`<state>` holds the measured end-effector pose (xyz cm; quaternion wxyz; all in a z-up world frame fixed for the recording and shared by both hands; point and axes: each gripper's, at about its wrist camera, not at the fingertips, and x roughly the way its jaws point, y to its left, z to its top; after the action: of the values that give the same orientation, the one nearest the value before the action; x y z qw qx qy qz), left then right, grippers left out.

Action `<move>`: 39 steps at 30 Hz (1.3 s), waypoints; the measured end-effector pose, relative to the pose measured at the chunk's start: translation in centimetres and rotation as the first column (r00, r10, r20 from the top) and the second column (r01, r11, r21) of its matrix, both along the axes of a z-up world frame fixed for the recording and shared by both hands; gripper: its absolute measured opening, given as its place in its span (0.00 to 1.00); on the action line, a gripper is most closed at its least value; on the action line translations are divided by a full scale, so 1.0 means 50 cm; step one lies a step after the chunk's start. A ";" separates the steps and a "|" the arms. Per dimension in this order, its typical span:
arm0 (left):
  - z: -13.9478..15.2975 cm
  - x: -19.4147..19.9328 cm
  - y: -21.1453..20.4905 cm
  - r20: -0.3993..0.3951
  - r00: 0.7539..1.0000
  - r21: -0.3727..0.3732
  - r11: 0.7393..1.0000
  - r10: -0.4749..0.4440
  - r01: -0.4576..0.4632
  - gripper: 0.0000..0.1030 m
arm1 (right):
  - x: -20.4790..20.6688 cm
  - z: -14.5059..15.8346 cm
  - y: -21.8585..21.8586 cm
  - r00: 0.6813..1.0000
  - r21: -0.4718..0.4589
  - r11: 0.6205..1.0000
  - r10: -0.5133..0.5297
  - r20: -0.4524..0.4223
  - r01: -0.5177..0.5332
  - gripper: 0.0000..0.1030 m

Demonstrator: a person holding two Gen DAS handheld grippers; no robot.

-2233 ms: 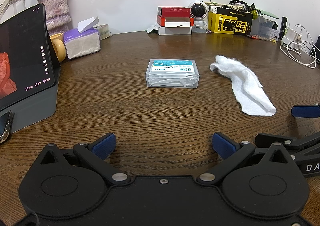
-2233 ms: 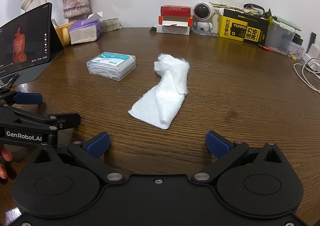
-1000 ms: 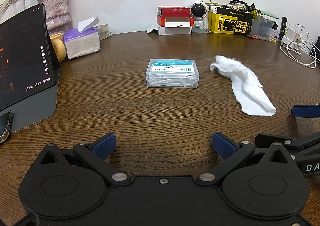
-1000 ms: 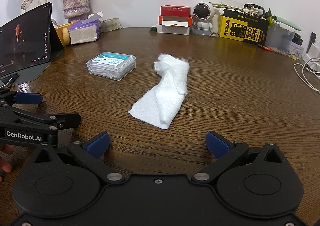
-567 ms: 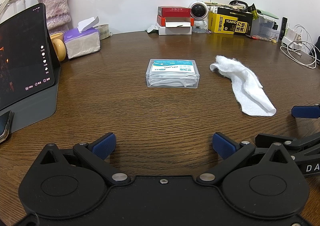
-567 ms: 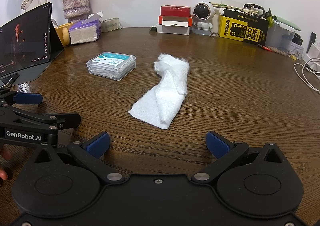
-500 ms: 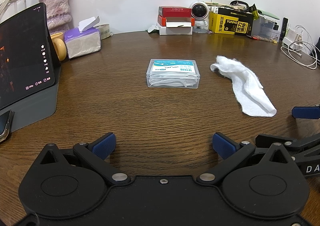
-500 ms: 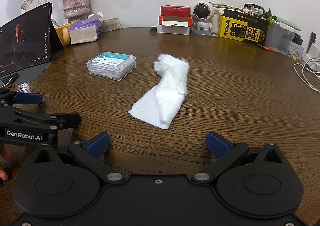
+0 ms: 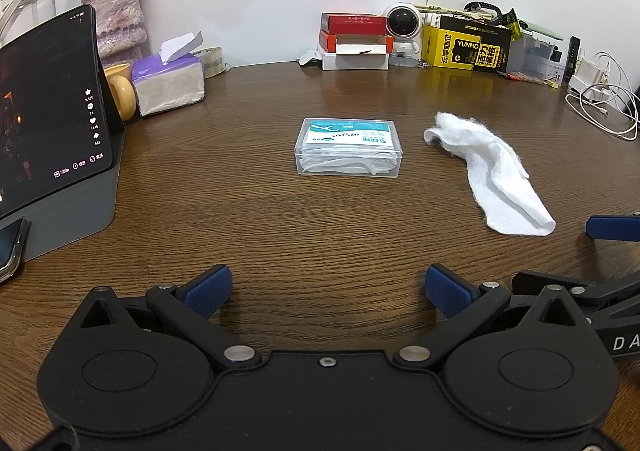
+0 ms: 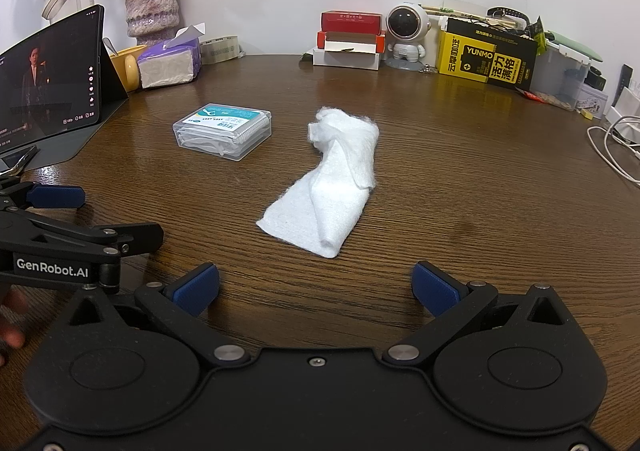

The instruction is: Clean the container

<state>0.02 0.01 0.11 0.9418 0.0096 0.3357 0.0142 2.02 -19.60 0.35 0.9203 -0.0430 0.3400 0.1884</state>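
A clear plastic container (image 9: 347, 146) with a teal label and white floss picks inside lies shut on the brown wooden table (image 9: 320, 235); the right wrist view has it at the left (image 10: 223, 131). A crumpled white cloth (image 9: 490, 170) lies to its right, straight ahead in the right wrist view (image 10: 332, 179). My left gripper (image 9: 328, 289) is open near the table's front edge, well short of the container, holding nothing. My right gripper (image 10: 316, 289) is open too, just short of the cloth's near end.
A tablet on a grey stand (image 9: 48, 119) and a phone (image 9: 10, 251) sit at the left. A tissue pack (image 9: 168, 81), yellow mug, vase, stacked boxes (image 9: 354, 41), a yellow box (image 9: 466, 47) and cables (image 9: 604, 107) line the back edge. A hand (image 10: 10, 315) shows behind the left gripper.
Both grippers have stayed put and open. Only the picture on the tablet's screen has changed.
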 end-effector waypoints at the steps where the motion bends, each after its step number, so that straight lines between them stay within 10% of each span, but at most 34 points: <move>1: 0.000 0.000 0.000 0.000 1.000 0.000 1.000 0.000 0.000 1.00 | 0.000 0.000 0.000 1.000 0.000 1.000 0.000 0.000 0.000 1.00; 30: -0.006 0.235 -0.026 0.003 0.999 -0.041 0.999 -0.036 0.036 0.99 | 0.192 0.006 0.025 0.994 -0.050 0.994 0.103 0.041 -0.101 0.82; 33: -0.003 0.242 -0.019 0.012 0.999 -0.026 0.999 -0.045 0.046 0.87 | 0.199 0.007 0.034 0.991 -0.053 0.993 0.113 0.067 -0.110 0.62; 35: -0.001 0.239 -0.016 0.023 0.998 -0.017 0.998 -0.065 0.065 0.78 | 0.200 0.008 0.033 0.991 -0.046 0.993 0.108 0.077 -0.105 0.29; 39: 0.001 0.231 -0.012 0.026 0.995 -0.016 0.996 -0.092 0.092 0.78 | 0.189 0.007 0.024 0.987 -0.064 0.991 0.122 0.101 -0.116 0.16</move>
<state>11.56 -0.57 0.14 0.9457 0.0169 0.3232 -0.0318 11.47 -18.41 0.68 0.9223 -0.0997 0.2936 0.2306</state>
